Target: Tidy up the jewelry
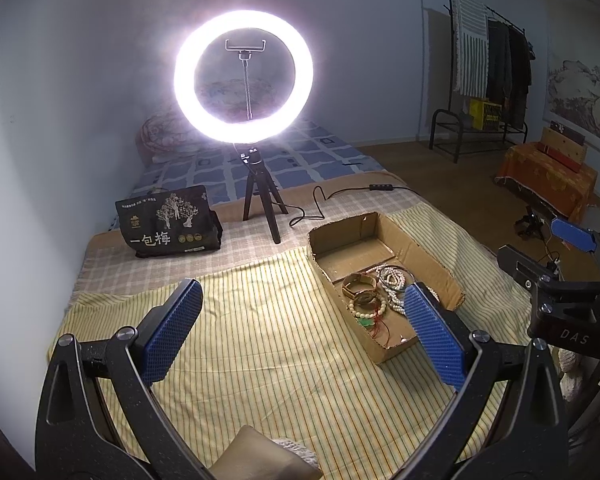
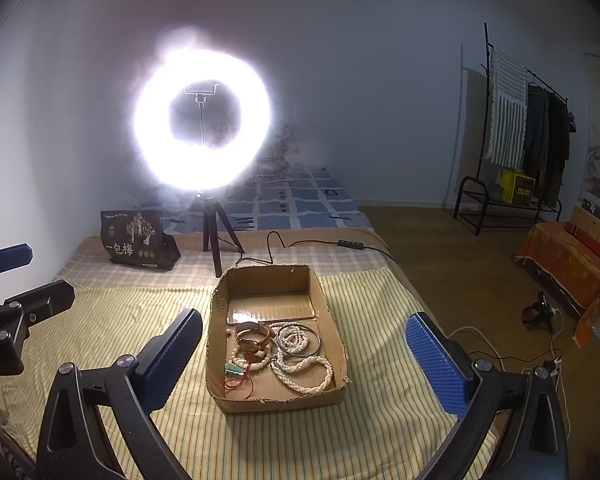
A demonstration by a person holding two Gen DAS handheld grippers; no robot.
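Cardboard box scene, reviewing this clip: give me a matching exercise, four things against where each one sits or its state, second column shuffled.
Things:
1. pearl necklace
2. black snack bag
3. ring light
4. right tongs

Places or states:
A. standing on a small tripod, lit
B. open, holding nothing
C. lying in the near end of the cardboard box
D. upright on the checked cloth, left of the tripod

Pairs: 1-C, 2-D, 3-A, 4-B
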